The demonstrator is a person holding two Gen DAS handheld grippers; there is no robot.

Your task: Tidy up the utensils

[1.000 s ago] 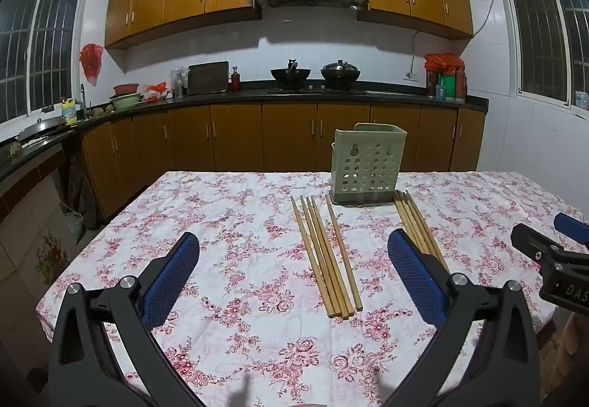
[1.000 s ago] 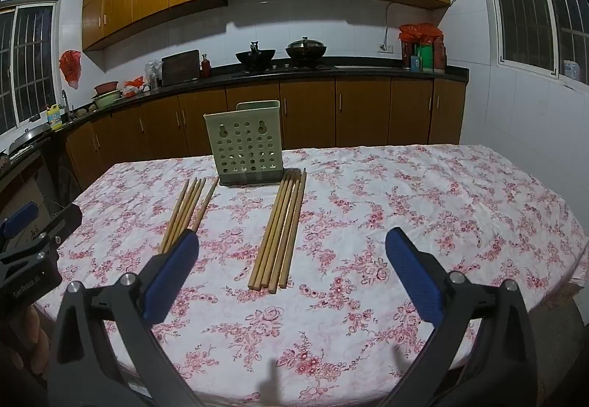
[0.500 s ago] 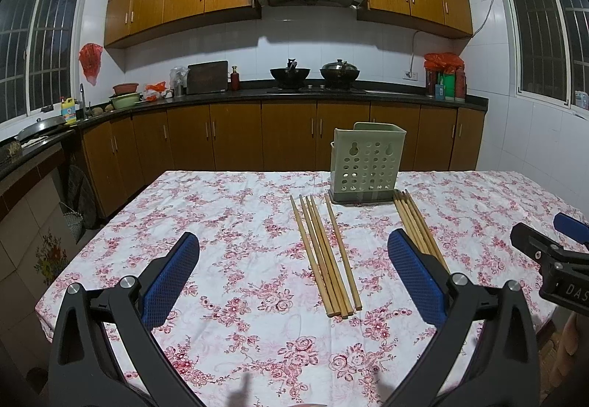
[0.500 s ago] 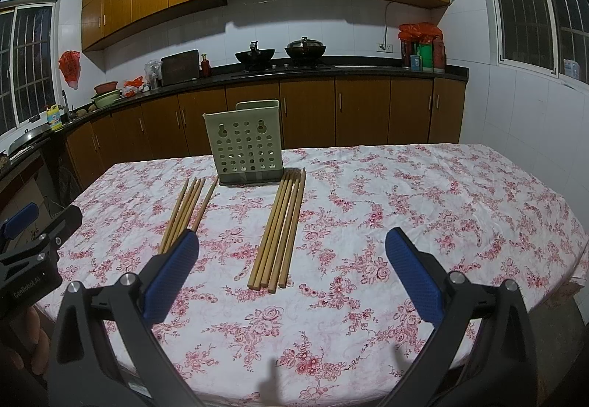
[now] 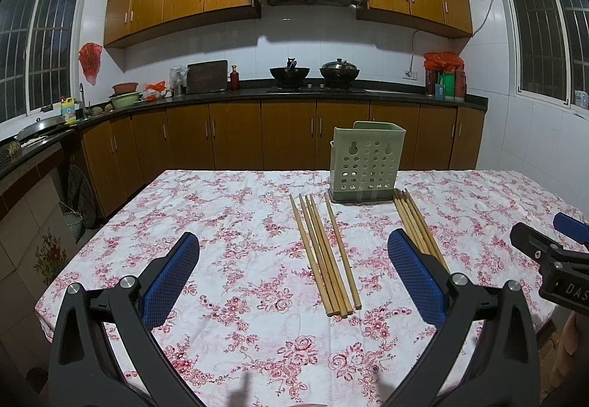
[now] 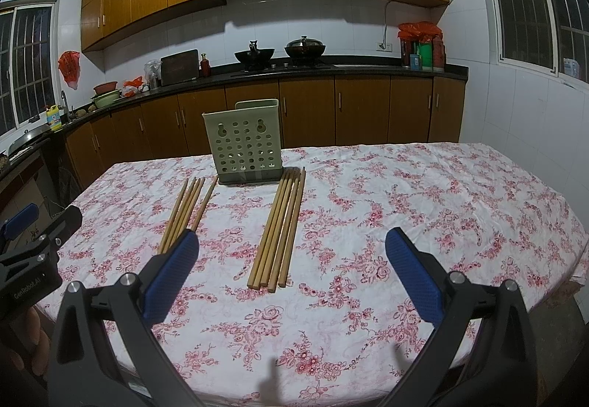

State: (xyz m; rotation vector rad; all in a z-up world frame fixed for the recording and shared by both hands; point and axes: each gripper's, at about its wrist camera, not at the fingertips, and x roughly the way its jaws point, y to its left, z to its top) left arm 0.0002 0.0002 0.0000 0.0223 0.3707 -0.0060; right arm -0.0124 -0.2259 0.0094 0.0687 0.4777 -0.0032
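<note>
Two bundles of wooden chopsticks lie on the floral tablecloth. The left bundle (image 5: 325,252) (image 6: 186,210) lies ahead of my left gripper (image 5: 292,274), which is open and empty above the near table. The right bundle (image 6: 279,226) (image 5: 418,226) lies ahead of my right gripper (image 6: 291,269), also open and empty. A pale green perforated utensil holder (image 5: 364,162) (image 6: 244,141) stands upright behind both bundles, between their far ends. Each gripper shows at the edge of the other's view.
The table (image 5: 228,208) has a red-and-white flowered cloth, and its near edge lies just below the grippers. Brown kitchen cabinets and a dark counter (image 5: 257,94) with pots run along the far wall. A window is on each side.
Both grippers have barely moved. The right wrist view has drifted slightly closer to the table. Nothing on the table has shifted.
</note>
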